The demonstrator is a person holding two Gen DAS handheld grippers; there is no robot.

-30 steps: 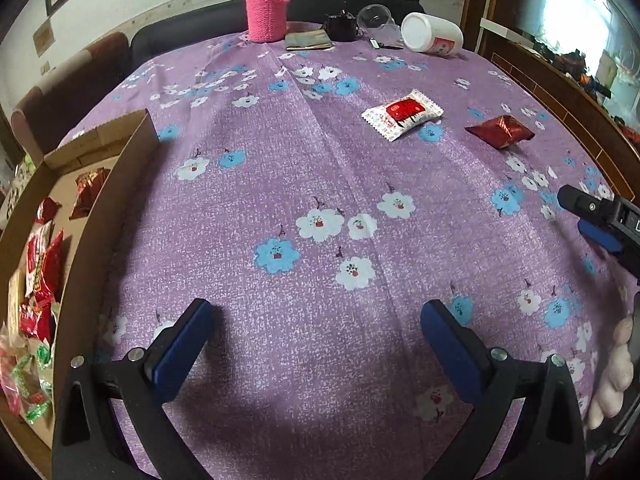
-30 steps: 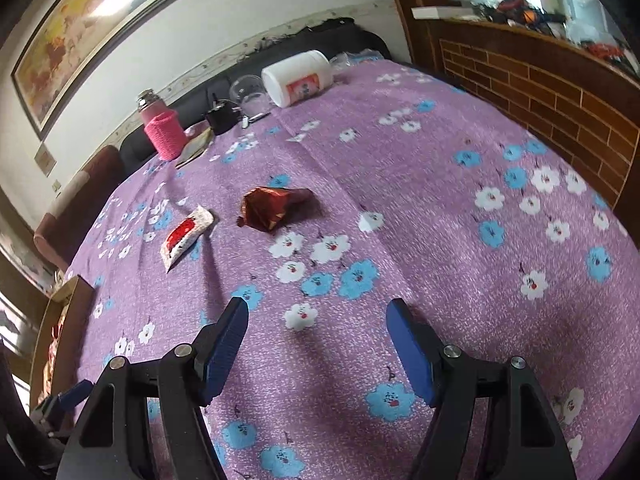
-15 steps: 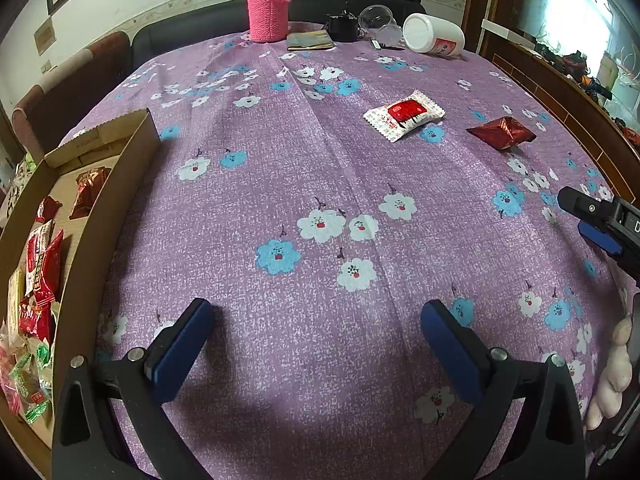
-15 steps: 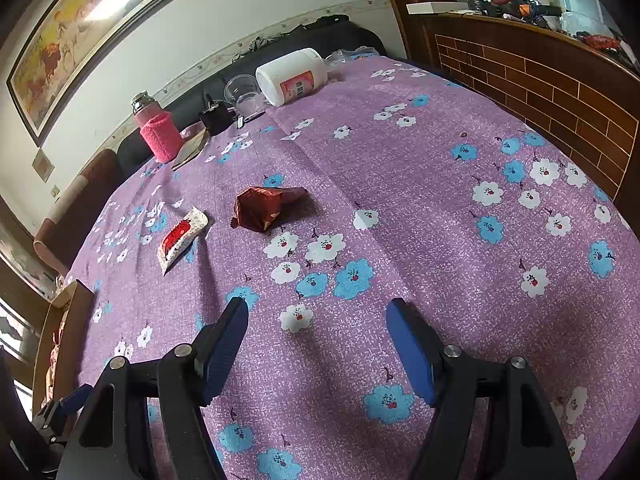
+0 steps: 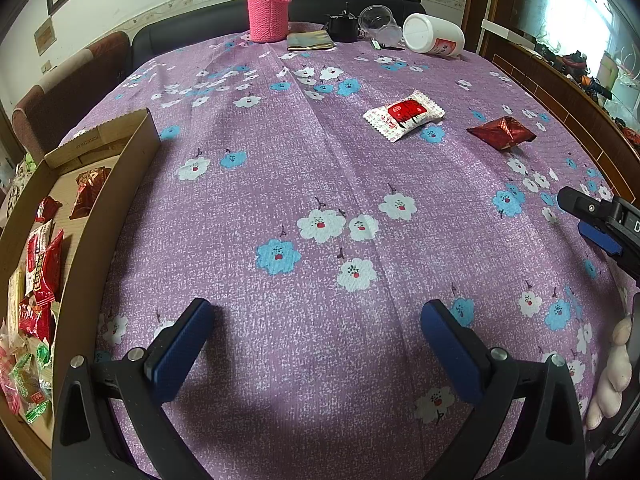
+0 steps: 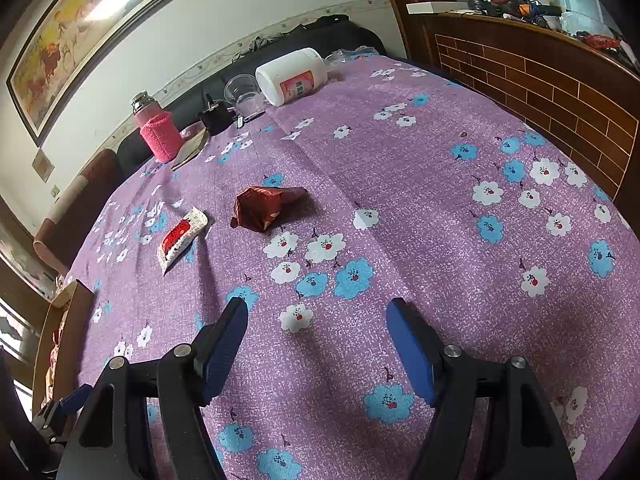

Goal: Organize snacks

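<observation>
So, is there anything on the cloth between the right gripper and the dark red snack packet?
Nothing visible. Between the right gripper and the dark red snack packet lies only bare flowered tablecloth.

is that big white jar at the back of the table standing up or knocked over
Knocked over. The white jar lies on its side on the purple tablecloth, its round white end facing the camera.

Bright window daylight from right, soft shadows, sharp focus, fisheye-warped edges

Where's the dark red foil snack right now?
The foil snack lies on the tablecloth ahead of the right tool, just right of the white packet.
</observation>
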